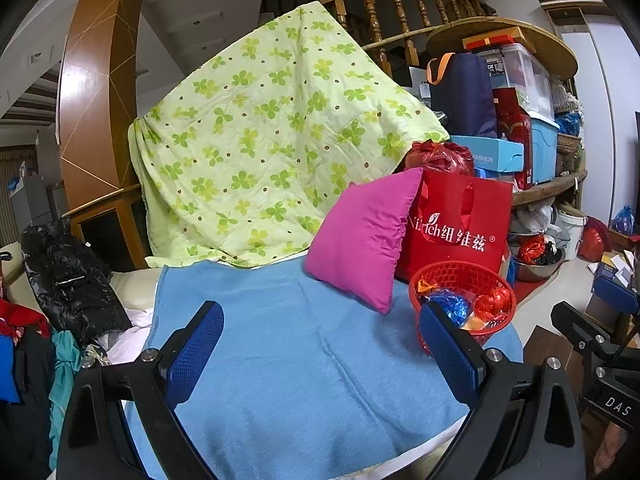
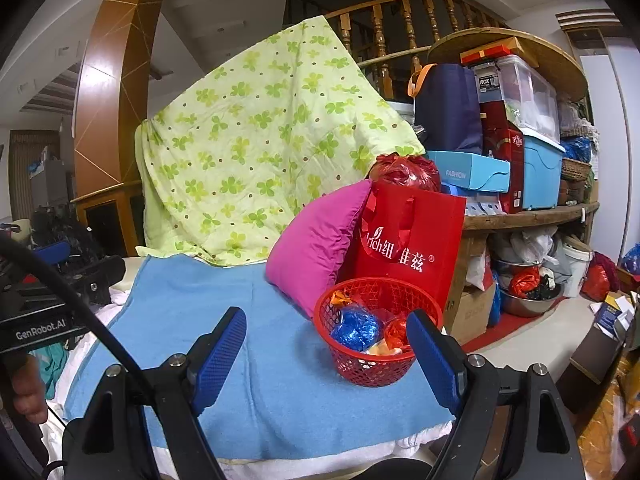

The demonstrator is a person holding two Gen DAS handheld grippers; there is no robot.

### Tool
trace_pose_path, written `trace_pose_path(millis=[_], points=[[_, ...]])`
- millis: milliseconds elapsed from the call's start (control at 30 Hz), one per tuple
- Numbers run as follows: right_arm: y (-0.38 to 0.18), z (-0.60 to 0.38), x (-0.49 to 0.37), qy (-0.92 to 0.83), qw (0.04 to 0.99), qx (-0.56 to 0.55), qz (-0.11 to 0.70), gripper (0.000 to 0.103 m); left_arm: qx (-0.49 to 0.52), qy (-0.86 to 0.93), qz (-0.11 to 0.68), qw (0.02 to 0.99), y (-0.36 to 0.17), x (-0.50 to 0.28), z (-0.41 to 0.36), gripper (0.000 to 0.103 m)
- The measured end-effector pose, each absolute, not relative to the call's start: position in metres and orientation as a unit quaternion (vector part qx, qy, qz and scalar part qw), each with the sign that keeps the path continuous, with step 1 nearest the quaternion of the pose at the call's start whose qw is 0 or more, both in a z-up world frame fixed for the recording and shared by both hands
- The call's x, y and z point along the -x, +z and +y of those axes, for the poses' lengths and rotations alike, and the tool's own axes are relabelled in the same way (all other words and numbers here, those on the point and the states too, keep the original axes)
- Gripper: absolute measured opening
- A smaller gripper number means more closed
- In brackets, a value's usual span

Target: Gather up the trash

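A red mesh basket (image 1: 480, 276) (image 2: 372, 368) stands on the right end of a blue towel (image 1: 300, 360) (image 2: 272, 380). It holds crumpled wrappers: a blue foil one (image 1: 450, 306) (image 2: 356, 328), a red one (image 1: 494, 304) (image 2: 396, 332) and orange bits (image 2: 340, 298). My left gripper (image 1: 324, 344) is open and empty above the towel, left of the basket. My right gripper (image 2: 328, 348) is open and empty, its right finger (image 2: 434, 360) in front of the basket's right rim.
A magenta pillow (image 1: 360, 236) (image 2: 316, 240) leans on a red gift bag (image 1: 456, 224) (image 2: 408, 240) behind the basket. A green floral quilt (image 1: 260, 140) (image 2: 248, 148) hangs behind. Cluttered shelves (image 1: 540, 120) stand at right. Dark clothes (image 1: 68, 280) lie at left.
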State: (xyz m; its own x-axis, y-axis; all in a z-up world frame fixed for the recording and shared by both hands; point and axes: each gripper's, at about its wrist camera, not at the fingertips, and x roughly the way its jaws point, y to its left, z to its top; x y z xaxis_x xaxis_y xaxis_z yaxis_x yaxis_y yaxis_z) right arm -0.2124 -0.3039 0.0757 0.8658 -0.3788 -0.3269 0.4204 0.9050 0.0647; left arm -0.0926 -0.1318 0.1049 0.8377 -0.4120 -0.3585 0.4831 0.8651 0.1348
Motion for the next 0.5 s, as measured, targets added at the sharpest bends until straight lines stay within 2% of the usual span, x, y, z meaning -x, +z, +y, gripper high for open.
trace_pose_path(millis=[500], points=[[0.0759, -0.3021, 0.2111, -0.207, 0.964, -0.065, 0.157, 0.085, -0.108, -0.23, 0.166, 0.953, 0.1023, 0.0905, -0.1249, 0.098]])
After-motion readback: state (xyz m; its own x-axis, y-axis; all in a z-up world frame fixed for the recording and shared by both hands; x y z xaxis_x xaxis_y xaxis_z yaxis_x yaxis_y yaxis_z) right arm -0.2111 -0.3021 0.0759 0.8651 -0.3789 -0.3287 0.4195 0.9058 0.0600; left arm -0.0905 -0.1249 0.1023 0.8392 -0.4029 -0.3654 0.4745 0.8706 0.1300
